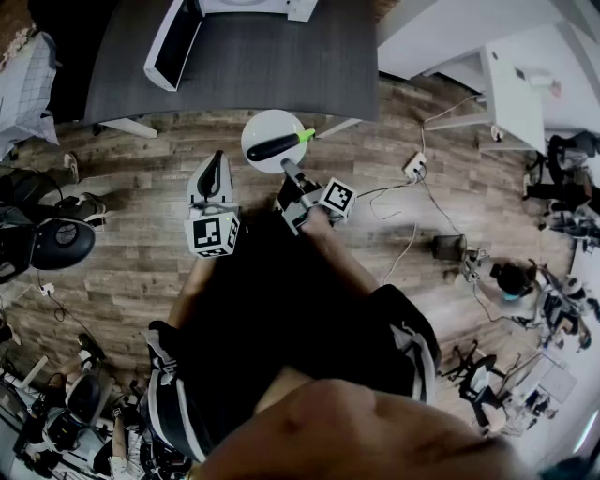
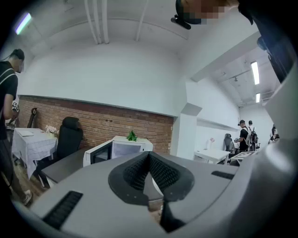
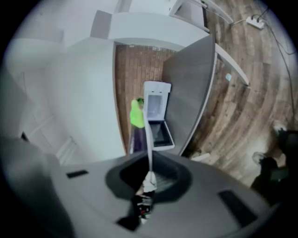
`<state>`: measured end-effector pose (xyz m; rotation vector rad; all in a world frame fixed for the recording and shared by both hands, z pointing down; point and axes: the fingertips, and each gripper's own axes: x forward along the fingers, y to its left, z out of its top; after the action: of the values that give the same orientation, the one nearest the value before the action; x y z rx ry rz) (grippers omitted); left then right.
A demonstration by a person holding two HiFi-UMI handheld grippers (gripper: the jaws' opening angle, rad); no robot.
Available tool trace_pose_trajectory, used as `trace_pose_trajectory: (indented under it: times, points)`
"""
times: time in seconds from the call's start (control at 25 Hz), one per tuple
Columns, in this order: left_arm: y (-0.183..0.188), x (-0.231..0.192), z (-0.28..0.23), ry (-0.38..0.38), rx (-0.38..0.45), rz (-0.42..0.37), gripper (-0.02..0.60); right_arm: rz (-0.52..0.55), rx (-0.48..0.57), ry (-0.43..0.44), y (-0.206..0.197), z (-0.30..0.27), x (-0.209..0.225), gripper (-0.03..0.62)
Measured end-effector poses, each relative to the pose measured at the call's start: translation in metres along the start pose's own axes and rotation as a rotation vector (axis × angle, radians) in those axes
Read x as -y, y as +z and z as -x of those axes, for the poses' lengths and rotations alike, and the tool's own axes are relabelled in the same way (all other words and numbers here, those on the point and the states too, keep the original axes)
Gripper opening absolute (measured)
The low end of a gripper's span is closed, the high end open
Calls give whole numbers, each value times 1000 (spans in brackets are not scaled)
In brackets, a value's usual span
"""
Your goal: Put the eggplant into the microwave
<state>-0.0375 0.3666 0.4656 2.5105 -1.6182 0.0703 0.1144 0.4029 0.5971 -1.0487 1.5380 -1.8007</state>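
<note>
Nearest the lens in the head view: the person's own torso in dark clothing, both forearms reaching forward.

Eggplant: dark body, bright green stem end. It lies on a white plate, across the side nearer the person, stem toward picture right.

Plate: carried in the air over the wood floor, just short of the table's near edge.

Right gripper: tongs clamped on the plate's near rim. Its own view shows the rim edge-on as a thin white line pinched between the pads, with the green stem beyond.

Left gripper: just beside the right one and apart from the plate. Tongs together, nothing between them.

Microwave: white, on the dark grey table, ahead of both grippers. Its door stands swung open, and the eggplant is outside it.

Behind the table in the left gripper view: brick wall.
</note>
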Motion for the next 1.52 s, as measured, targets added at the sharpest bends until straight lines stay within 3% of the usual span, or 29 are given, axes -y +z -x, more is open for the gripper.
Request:
trace_pose_trajectory:
  times: [0.84,1.52]
  points:
    - [6,17,-12,2,15,-7,35,-14,-17,18,17,6,1,37]
    - [4,48,-28,90,8,-3,35,-17,-103,13,62,7,7,37]
